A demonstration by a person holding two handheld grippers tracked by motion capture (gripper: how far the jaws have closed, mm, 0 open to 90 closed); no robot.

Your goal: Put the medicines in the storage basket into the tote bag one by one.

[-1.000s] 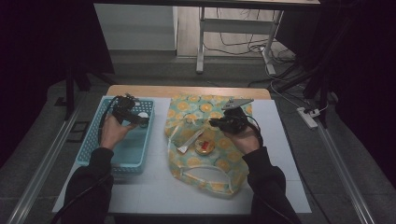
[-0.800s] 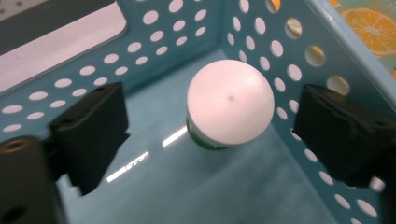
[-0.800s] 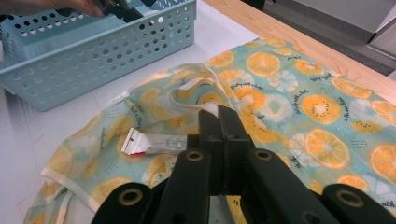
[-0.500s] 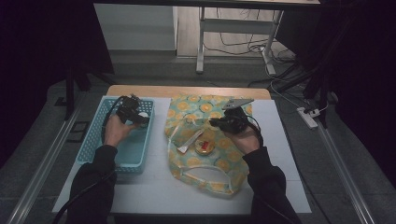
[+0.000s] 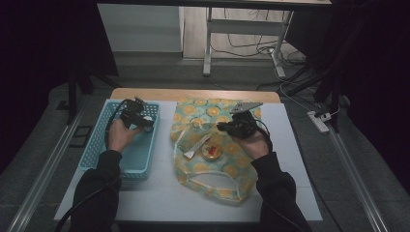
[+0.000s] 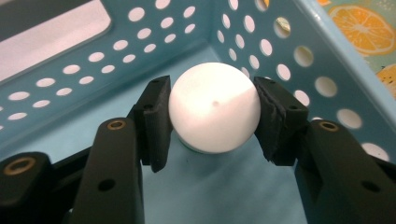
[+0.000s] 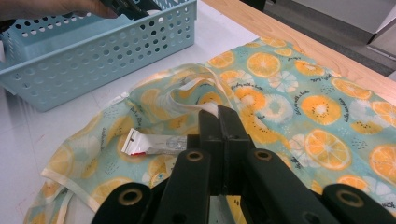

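Left gripper (image 6: 212, 116): jaws have just been closing and now clamp the white ball (image 6: 214, 106) low in the far right corner of the blue basket (image 5: 99, 154). Keep the grip across the ball's widest part and lift straight up, clear of the walls.

Right gripper (image 7: 219, 122): jaws closed, pinching the orange-print bag (image 7: 299, 93).

Bag lettering too small to read.

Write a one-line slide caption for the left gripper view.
Left gripper, its jaws just closing, clamps a white ball inside the blue perforated basket.

Basket walls (image 6: 289, 28) hem white ball (image 6: 214, 106); room above open.
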